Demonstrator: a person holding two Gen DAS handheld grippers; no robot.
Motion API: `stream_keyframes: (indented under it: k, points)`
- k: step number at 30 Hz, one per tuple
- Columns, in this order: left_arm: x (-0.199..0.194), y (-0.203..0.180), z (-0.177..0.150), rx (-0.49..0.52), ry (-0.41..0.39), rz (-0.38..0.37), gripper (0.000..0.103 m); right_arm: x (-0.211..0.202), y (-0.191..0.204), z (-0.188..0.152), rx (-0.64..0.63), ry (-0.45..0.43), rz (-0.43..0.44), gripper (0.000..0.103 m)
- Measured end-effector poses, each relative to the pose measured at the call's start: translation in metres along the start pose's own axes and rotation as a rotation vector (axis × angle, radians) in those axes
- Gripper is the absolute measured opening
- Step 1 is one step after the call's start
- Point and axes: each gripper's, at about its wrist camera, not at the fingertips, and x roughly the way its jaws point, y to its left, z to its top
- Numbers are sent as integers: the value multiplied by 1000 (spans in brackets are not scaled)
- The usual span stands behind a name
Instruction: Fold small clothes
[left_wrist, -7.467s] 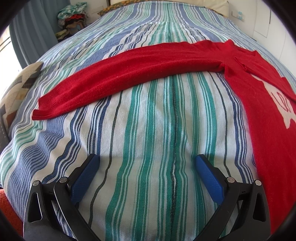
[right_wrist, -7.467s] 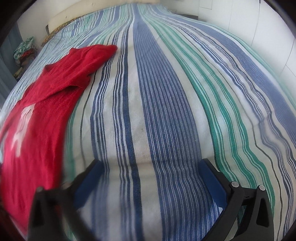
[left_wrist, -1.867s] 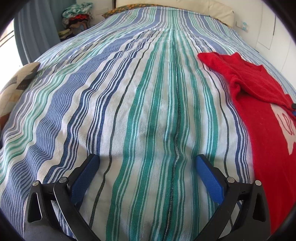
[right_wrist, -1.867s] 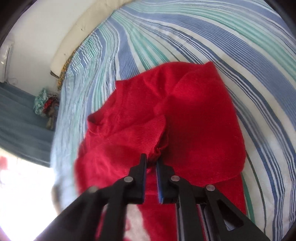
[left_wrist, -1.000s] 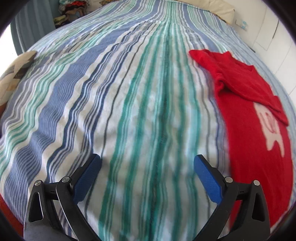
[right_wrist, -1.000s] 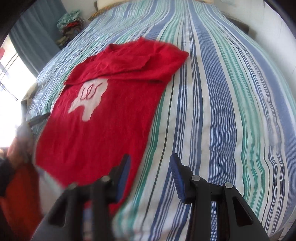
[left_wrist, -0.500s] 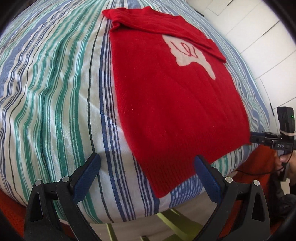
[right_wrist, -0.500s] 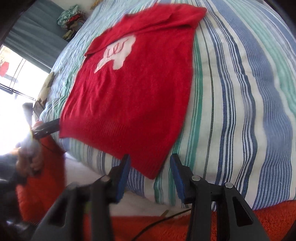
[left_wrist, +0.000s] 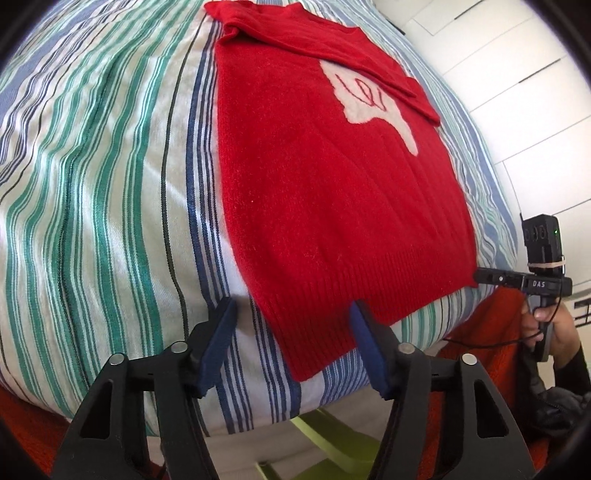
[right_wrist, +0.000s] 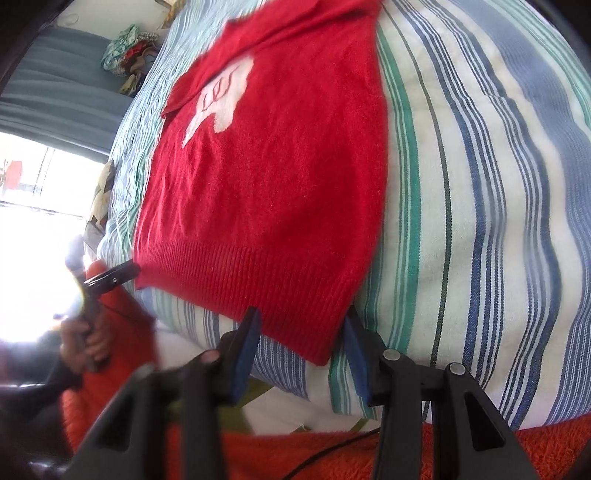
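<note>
The left gripper (left_wrist: 291, 345) has just been narrowing, its jaws apart astride the red sweater's (left_wrist: 332, 192) near hem corner, not yet pinching. The right gripper (right_wrist: 301, 343), jaws apart, brackets the other corner. The sweater lies flat on the striped bed (left_wrist: 103, 177), sleeves folded in; its collar is hard to make out.

One red sweater (left_wrist: 317, 192) on one striped bed (left_wrist: 92, 177). Two grippers in play, the left gripper (left_wrist: 291, 343) and the right gripper (right_wrist: 301, 343). One pile of clothes (right_wrist: 127, 55) far off, and one patterned cushion (right_wrist: 101, 195).
</note>
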Motion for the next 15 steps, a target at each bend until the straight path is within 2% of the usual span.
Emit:
stream_keyframes:
  k: [1, 4, 5, 6, 7, 8, 11, 15]
  points:
    - [0, 0, 0, -6, 11, -12, 52, 0, 0, 1, 8, 1, 7, 45]
    - [9, 1, 0, -32, 61, -57, 19, 0, -6, 2, 60, -10, 47, 45]
    - [14, 3, 0, -49, 81, -69, 5, 1, -9, 2, 79, -14, 62, 42]
    - [14, 5, 0, -68, 87, -75, 4, 2, -11, 3, 89, -8, 66, 37]
    - [11, 7, 0, -80, 86, -84, 3, 4, -10, 3, 86, 4, 57, 10]
    - [7, 7, 0, -85, 82, -92, 3, 6, -8, 3, 76, 19, 37, 5]
    - [-13, 10, 3, -122, 45, -153, 2, 0, 2, 5, 40, 13, 12, 5]
    - [-44, 11, 35, -167, -72, -231, 2, -26, 2, 20, 83, -111, 97, 5]
